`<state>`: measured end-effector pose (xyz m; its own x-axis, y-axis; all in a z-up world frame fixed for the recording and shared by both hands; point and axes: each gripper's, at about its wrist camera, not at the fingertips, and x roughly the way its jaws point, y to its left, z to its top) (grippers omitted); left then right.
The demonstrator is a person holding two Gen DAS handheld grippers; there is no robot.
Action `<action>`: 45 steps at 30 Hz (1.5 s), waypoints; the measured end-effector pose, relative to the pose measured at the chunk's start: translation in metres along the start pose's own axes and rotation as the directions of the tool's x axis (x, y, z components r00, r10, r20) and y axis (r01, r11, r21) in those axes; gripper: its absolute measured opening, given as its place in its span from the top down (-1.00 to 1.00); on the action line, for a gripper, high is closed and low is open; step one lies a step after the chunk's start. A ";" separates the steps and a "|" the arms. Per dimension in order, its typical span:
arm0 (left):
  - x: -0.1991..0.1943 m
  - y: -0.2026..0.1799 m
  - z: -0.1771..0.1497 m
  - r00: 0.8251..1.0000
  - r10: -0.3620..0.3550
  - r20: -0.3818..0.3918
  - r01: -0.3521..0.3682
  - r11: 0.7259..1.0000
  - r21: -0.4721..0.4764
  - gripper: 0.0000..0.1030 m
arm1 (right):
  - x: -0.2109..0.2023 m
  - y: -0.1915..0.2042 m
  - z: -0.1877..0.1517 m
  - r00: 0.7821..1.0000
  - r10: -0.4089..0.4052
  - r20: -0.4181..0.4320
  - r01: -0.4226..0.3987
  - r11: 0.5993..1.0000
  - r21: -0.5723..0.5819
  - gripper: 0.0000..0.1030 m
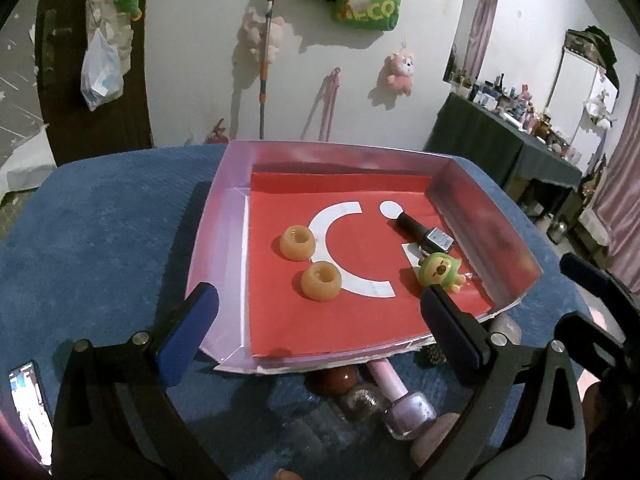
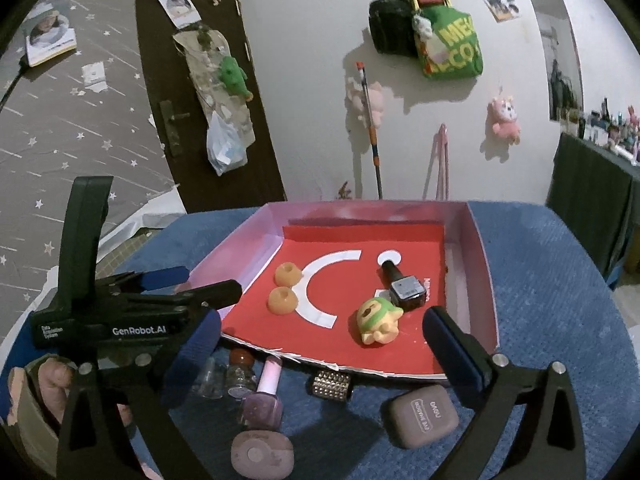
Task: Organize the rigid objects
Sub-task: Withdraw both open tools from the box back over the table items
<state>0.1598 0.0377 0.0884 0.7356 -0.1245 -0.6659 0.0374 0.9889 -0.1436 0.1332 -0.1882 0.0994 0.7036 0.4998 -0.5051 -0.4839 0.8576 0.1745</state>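
Nail polish bottles (image 2: 264, 400) lie on the blue cloth (image 2: 540, 280) at six o'clock of the tray (image 2: 478, 264); my left gripper (image 1: 320, 320) and right gripper (image 2: 324, 344) both gape wide, holding nothing.

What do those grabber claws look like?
Both are matte black plastic frames with silver rivets and blue pads on their fingers. The left gripper carries white lettering on its side, reading "GenRobot.AI" and "Data Acquisition System". The right gripper looks the same. No cables show.
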 end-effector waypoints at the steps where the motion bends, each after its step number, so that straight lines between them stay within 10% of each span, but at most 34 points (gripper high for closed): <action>1: -0.002 -0.001 -0.001 1.000 0.007 0.007 -0.007 1.000 0.004 -1.00 | -0.003 0.002 -0.001 1.000 -0.003 0.012 0.003 1.000 -0.007 -1.00; 25: -0.036 -0.012 -0.055 0.997 0.070 0.040 -0.072 0.997 0.031 -1.00 | -0.046 0.022 -0.038 0.991 -0.081 0.111 0.085 0.996 -0.038 -1.00; 45: -0.037 -0.019 -0.100 0.999 -0.012 -0.030 0.013 0.999 0.039 -1.00 | -0.042 0.005 -0.077 0.996 -0.085 0.011 0.085 0.996 0.028 -0.94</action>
<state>0.0642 0.0151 0.0431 0.7142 -0.1387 -0.6860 0.0731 0.9896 -0.1239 0.0613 -0.2146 0.0565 0.7481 0.4265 -0.5084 -0.4080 0.8998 0.1545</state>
